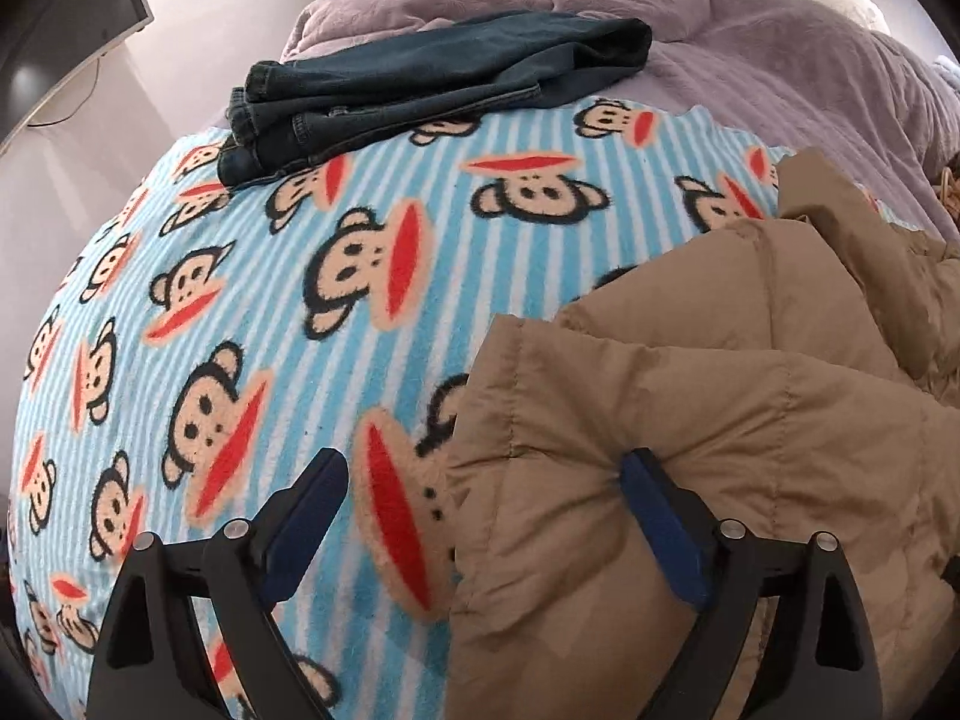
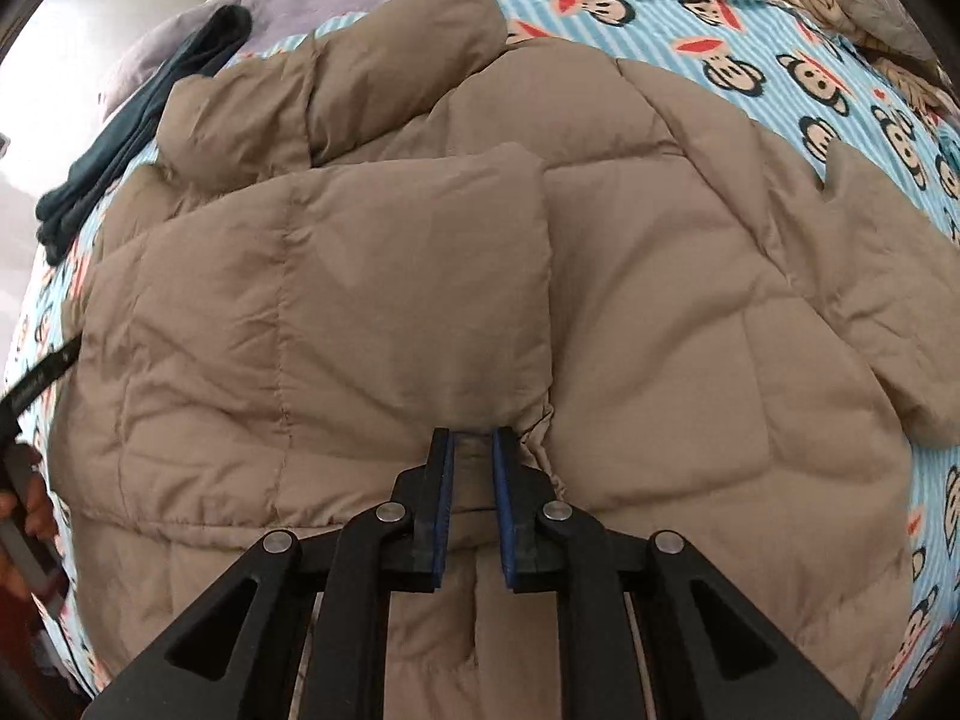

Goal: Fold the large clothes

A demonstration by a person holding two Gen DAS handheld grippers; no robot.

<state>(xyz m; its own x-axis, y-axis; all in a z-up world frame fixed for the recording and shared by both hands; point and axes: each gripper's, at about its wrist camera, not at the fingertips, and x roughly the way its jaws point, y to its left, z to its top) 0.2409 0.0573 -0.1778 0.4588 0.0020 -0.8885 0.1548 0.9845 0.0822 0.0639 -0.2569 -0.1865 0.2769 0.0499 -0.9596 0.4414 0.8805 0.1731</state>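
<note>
Jacket [image 2: 420, 276] fold pinched in right hand-held gripper [image 2: 474, 438] — left hand-held gripper [image 1: 486, 480] wide.

Both cams ride on the grippers, looking steeply down along the fingers at the bed. The left gripper [image 1: 483, 480] view sits close over the monkey-print blanket [image 1: 240, 276], with the tan puffer jacket [image 1: 690, 420] edge under its right finger and folded jeans [image 1: 420, 90] farther ahead. The right gripper [image 2: 474, 438] view hangs close over the jacket's middle. Shared: jacket, blanket, jeans, purple duvet [image 1: 750, 48].

No readable text, labels, numbers — none visible
</note>
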